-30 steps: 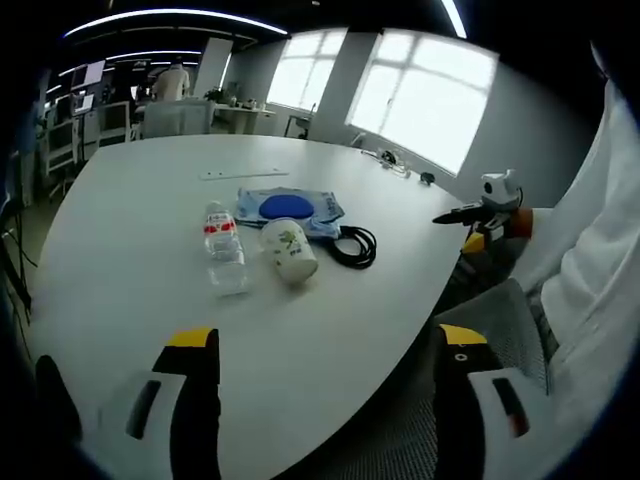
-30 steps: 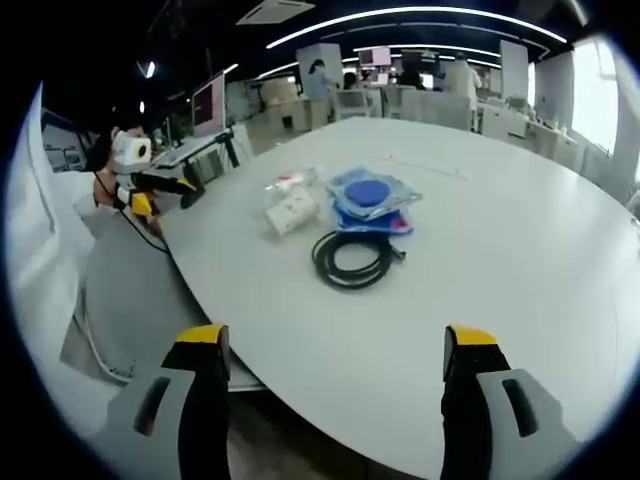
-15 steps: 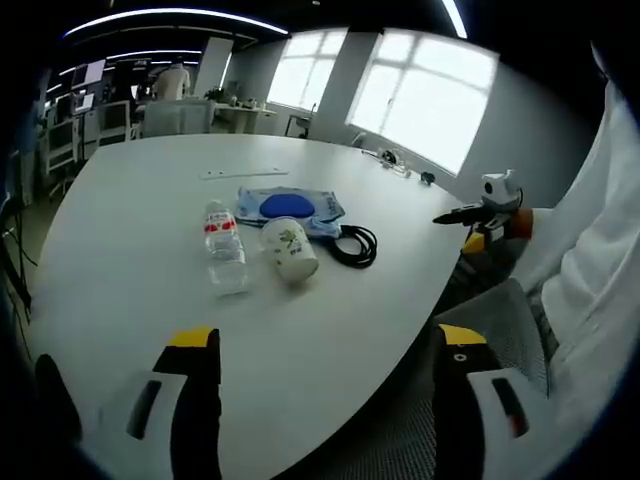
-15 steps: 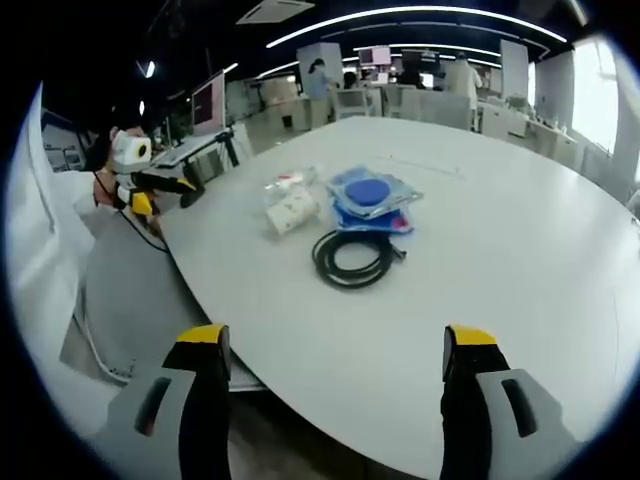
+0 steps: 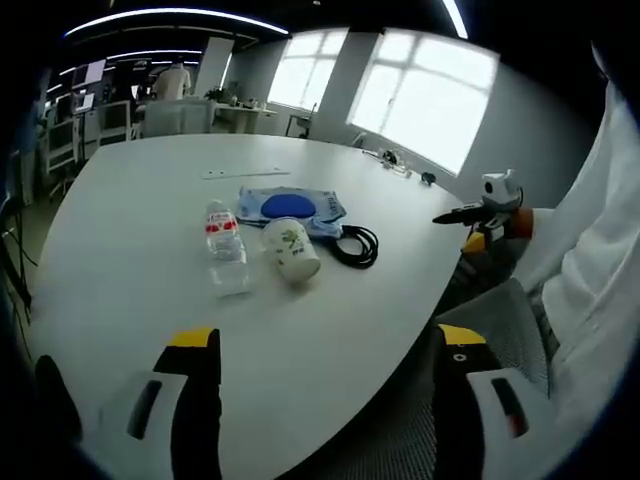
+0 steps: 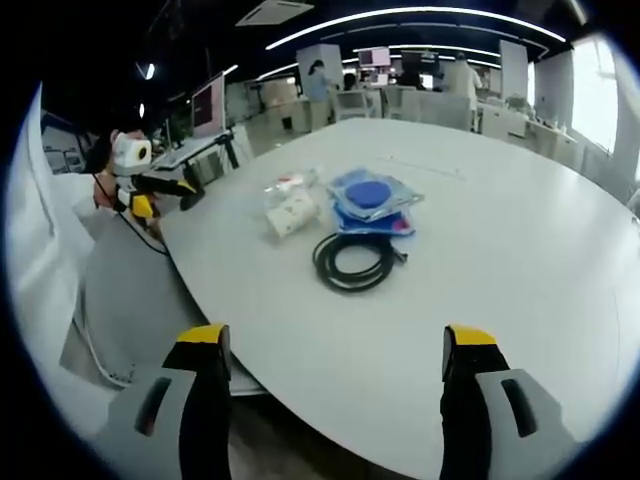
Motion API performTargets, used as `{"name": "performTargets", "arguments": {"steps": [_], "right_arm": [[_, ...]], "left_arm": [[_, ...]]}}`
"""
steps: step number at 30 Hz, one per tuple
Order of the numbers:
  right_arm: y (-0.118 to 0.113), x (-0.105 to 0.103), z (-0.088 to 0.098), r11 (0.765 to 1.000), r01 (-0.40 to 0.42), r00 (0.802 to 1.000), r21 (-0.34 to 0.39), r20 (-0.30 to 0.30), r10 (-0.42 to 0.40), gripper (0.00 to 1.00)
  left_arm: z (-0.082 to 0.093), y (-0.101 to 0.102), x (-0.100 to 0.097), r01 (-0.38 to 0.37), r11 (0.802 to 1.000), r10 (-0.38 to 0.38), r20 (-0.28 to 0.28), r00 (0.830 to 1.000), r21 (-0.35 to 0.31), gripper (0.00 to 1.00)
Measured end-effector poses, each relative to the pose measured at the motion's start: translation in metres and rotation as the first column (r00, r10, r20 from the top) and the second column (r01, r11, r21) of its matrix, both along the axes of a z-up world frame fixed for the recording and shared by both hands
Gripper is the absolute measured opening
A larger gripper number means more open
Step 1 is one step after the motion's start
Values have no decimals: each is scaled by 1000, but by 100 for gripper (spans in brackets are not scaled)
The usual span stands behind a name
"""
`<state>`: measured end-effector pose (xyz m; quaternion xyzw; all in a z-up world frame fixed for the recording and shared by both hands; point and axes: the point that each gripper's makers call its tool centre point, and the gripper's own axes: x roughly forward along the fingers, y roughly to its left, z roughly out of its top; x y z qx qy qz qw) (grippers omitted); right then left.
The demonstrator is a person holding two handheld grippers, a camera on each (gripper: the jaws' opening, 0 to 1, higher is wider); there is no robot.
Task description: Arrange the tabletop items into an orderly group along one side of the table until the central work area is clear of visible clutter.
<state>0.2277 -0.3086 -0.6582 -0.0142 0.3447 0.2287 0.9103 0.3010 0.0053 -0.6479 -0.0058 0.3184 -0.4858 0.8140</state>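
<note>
Toward twelve o'clock on the white counter [image 5: 120, 230] lie a clear plastic bottle [image 5: 225, 248], tipped paper cup [image 5: 291, 248], blue pouch [image 5: 290, 208] and black coiled cable [image 5: 353, 246]. Both grippers' [image 5: 317, 385] [image 6: 335, 385] fingers gape empty; sorting seems unstarted, so next approach the bottle.

No lettering can be read anywhere: the bottle [image 5: 226, 249] has a red-and-white label, but its print is too small and blurred to make out; the cup [image 5: 291, 248] lying on its side carries a small greenish design, not words I can tell; the blue pouch [image 5: 290, 207] has markings along its edge, seen also in the right gripper view [image 6: 372, 196], yet none resolve into letters; the wall screens [image 6: 378, 56] far across the room glow without legible content
</note>
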Motion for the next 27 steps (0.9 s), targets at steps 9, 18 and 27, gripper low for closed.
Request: {"name": "performTargets", "arguments": {"steps": [9, 18, 27], "right_arm": [[2, 6, 4, 1000, -4, 1000, -1, 13, 4, 86], [6, 16, 9, 1000, -16, 999, -5, 34, 16, 85], [11, 30, 14, 1000, -23, 998, -6, 54, 24, 84]], "left_arm": [[2, -1, 4, 3, 1000, -3, 7, 1000, -2, 89], [5, -1, 10, 9, 1000, -9, 18, 1000, 1, 89], [8, -6, 20, 21, 1000, -21, 33, 999, 2, 89]]}}
